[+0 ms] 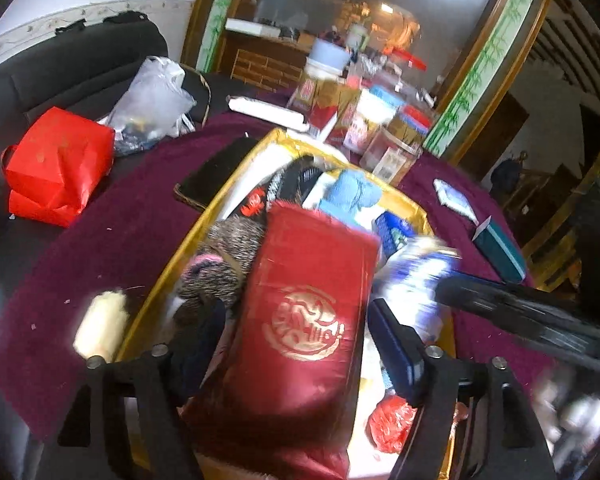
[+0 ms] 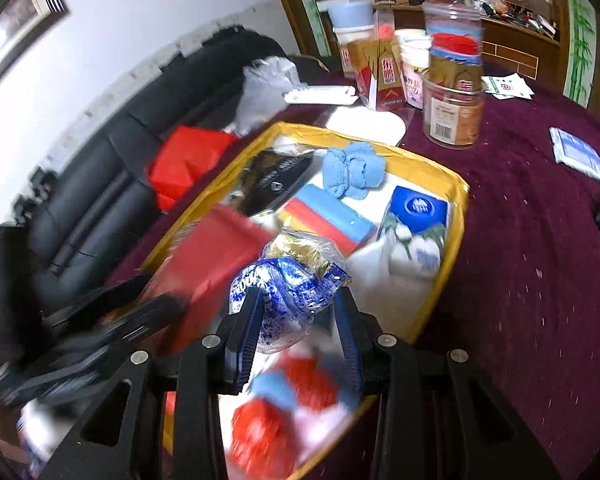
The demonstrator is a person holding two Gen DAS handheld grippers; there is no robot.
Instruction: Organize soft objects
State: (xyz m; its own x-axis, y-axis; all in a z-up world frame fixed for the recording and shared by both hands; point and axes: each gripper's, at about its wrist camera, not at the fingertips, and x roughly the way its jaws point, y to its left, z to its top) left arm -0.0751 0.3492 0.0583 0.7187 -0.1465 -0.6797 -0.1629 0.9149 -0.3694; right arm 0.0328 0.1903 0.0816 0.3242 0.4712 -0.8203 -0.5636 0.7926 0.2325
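Observation:
A gold-rimmed box [image 1: 236,188] [image 2: 456,216] stands on the maroon table, full of soft things. My left gripper [image 1: 300,312] hangs open over it. A dark red satin cushion [image 1: 304,304] with a gold emblem lies between its fingers, which do not seem to press on it. My right gripper [image 2: 300,296] is shut on a crinkly blue-and-white plastic packet [image 2: 288,284] above the box. In the left wrist view it comes in blurred from the right, the packet [image 1: 416,272] at its tip. Light blue socks [image 2: 352,172], a knitted hat [image 1: 220,256] and a blue tissue pack [image 2: 416,208] lie inside.
A red bag [image 1: 56,168] and a clear plastic bag [image 1: 152,100] sit at the table's left edge by a black sofa [image 2: 100,180]. Jars and cartons [image 2: 452,100] crowd the back. A cream roll [image 1: 100,324] and a teal box [image 1: 500,248] flank the gold-rimmed box.

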